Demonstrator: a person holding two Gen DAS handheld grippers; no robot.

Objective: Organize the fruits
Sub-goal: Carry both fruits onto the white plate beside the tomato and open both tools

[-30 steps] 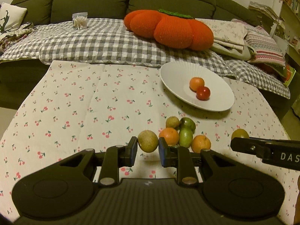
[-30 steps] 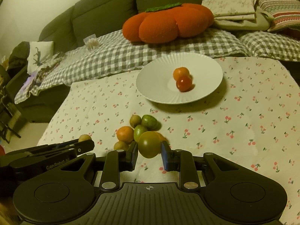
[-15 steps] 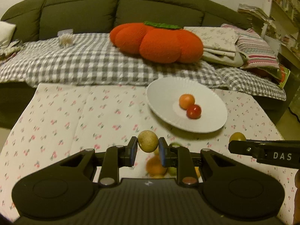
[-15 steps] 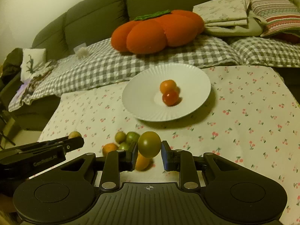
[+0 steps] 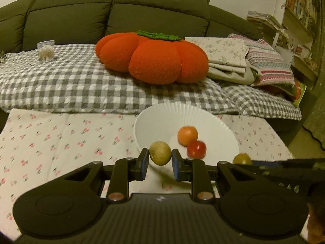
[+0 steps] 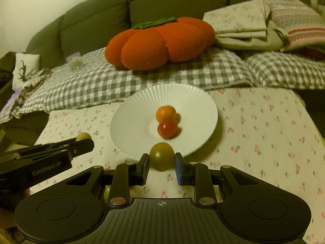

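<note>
1. Fruits sit in both my tongs: my left tongs (image 5: 160,161) are clamped on a tan-yellow fruit (image 5: 160,153), held at the white plate's (image 5: 160,118) 7 o'clock rim.
2. My right tongs (image 6: 161,165) are clamped on an olive-green fruit (image 6: 161,156) at the plate's (image 6: 130,126) 6 o'clock edge.
3. On the plate, an orange fruit (image 6: 165,112) touches a red fruit (image 6: 167,128) at its 6 o'clock.
4. Under the plate lies the cherry-print tabletop (image 6: 264,126).

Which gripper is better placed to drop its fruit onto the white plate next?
Left, narrowly. The left gripper holds its yellowish fruit in front of the white plate's near-left part; the right gripper's greenish fruit sits just short of the rim.
</note>
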